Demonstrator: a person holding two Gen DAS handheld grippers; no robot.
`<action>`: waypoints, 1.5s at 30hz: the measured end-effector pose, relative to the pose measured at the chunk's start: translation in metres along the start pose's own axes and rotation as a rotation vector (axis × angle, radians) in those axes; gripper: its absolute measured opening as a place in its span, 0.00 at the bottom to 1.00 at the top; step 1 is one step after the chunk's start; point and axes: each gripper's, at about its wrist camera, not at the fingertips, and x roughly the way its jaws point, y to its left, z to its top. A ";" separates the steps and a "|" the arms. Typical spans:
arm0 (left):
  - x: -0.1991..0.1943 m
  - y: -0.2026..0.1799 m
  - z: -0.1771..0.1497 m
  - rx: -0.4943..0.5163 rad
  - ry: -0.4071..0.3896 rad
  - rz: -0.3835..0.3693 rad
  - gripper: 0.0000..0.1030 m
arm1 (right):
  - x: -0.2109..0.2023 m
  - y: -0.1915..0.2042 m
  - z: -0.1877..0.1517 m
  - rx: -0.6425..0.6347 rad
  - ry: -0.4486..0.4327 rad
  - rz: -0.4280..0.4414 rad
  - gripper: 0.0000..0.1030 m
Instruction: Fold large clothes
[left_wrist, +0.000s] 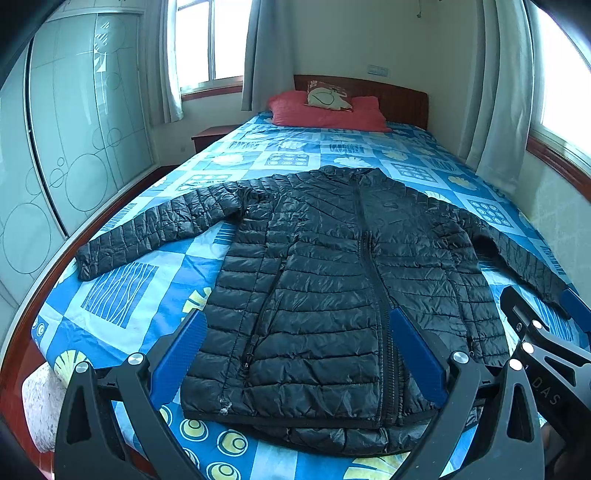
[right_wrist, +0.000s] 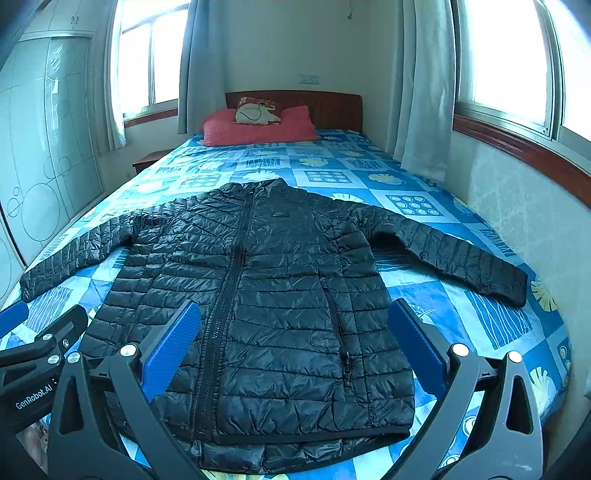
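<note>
1. Holding my left gripper (left_wrist: 297, 354) and right gripper (right_wrist: 295, 343) wide open, nothing in either, both hovering over the hem.
2. One black puffer jacket (left_wrist: 332, 288) lies flat, zipped, two sleeves spread out.
3. It's on the blue patterned bedspread (left_wrist: 122, 291).
4. Two pillows at the headboard: one red pillow (left_wrist: 325, 114), one cream cushion (left_wrist: 328, 96) on top.

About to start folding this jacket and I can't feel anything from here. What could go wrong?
The jacket is puffy and shiny, so a fold may slip from the fingers or spring back open. Its left sleeve ends close to the edge of the bed and could slide off when pulled. The left gripper and right gripper sit close together, both open, and could bump.
</note>
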 end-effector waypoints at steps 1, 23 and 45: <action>0.000 -0.001 0.000 0.000 0.000 0.002 0.95 | 0.000 0.000 0.000 -0.001 0.000 -0.001 0.98; 0.002 -0.011 0.003 0.015 0.004 -0.006 0.95 | -0.003 -0.010 0.003 0.005 -0.001 -0.016 0.98; 0.002 -0.015 0.001 0.012 0.006 -0.003 0.95 | -0.002 -0.006 0.000 0.001 0.005 -0.011 0.98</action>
